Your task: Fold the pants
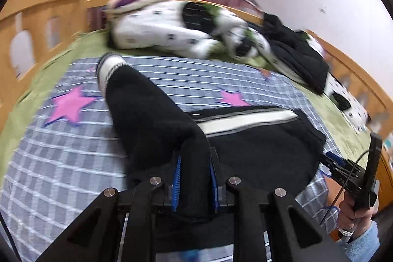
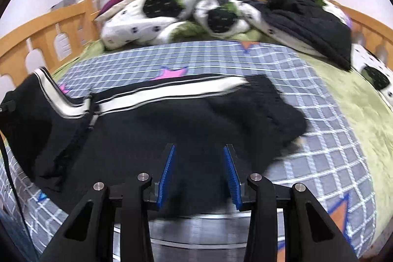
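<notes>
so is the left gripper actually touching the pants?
Touching. The left wrist view shows the left gripper with black fabric of the pants bunched between its blue pads and running up from them.

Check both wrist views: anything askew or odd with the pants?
Yes. The black pants lie bunched and crooked on the checked sheet, not flat; one leg is lifted, pinched in the left gripper. The white side stripe kinks near the waist. Nothing looks damaged or spilled.

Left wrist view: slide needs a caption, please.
Left gripper fingers pinch black pants over a checked sheet.
</notes>
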`<state>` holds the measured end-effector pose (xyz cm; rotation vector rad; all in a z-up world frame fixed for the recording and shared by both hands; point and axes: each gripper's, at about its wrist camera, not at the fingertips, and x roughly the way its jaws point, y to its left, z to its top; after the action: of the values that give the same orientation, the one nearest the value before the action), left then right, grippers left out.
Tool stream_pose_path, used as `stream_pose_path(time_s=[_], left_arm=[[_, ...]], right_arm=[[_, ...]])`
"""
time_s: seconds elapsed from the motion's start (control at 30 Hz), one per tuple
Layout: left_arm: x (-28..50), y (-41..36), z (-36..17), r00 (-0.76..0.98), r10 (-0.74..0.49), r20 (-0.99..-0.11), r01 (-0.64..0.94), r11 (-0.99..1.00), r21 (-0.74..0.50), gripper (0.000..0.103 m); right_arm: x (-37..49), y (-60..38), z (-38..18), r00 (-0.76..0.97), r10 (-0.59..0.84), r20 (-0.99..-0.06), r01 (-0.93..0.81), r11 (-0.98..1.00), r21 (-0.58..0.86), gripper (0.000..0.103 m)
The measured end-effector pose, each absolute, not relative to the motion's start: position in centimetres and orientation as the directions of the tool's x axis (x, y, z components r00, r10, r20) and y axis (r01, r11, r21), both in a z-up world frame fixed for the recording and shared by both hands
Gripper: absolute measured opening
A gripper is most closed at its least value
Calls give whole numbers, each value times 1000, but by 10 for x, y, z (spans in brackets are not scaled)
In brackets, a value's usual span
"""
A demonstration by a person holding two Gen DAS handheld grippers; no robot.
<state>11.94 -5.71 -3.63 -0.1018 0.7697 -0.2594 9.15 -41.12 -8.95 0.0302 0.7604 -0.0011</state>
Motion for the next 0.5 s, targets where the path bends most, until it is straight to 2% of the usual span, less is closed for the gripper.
stream_pose_path(time_s=[0.07,0.2,0.3,0.4,0.5], left_arm=[[124,-91,-50,665,-297,-686,230,955,-190,18],[132,-138,-94,580,-371,-725,251,928,-275,18],[127,-154,-119,565,-341,-751,255,938,-235,18],[110,-159,-106,610,-305,-731,300,943,-143,21],[102,-139,-83,615,-335,-714,321,933,-161,26]], right_arm=[[89,-433,-91,722,-8,-691,50,998,40,40],[85,-464,-92,712,-2,-702,104,989,103,40],[87,-474,-92,699,18,-715,127,981,149,40],[89,-465,-90,692,47,-720,112,979,172,40],[93,-445,-87,688,87,-720,66,981,181,40]])
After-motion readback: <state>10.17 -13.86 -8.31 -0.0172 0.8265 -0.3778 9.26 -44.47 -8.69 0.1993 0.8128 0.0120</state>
